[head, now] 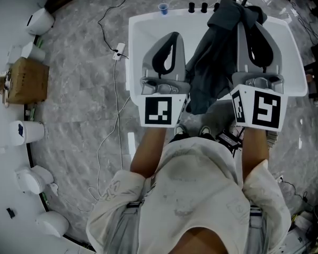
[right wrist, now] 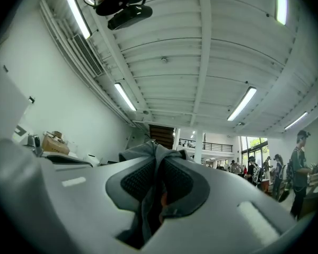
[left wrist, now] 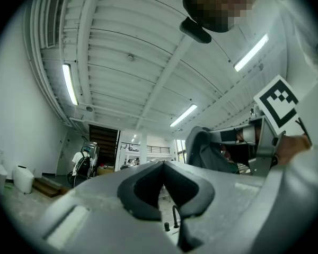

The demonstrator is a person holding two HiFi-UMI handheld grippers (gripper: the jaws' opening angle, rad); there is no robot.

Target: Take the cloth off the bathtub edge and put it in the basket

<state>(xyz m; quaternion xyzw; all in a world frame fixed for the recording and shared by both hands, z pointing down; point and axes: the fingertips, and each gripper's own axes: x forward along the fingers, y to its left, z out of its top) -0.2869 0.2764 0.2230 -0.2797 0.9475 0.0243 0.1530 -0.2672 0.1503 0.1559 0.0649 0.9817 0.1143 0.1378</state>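
Large open hall, a workshop or test lab rather than a home, ribbed white ceiling [right wrist: 201, 36], long strip lights [left wrist: 69, 83], dark staircase [left wrist: 103, 136] and railed mezzanine [right wrist: 217, 147] at the far end, people [right wrist: 299, 168] standing about, white bathtub [head: 138, 41] (out on open floor) on grey marbled floor [head: 79, 89], loose cables [head: 115, 89], cardboard box [head: 26, 81].

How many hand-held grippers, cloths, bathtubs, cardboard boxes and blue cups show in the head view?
hand-held grippers: 2, the left hand-held gripper and the right hand-held gripper
cloth: 1
bathtub: 1
cardboard box: 1
blue cup: 1
Total: 6
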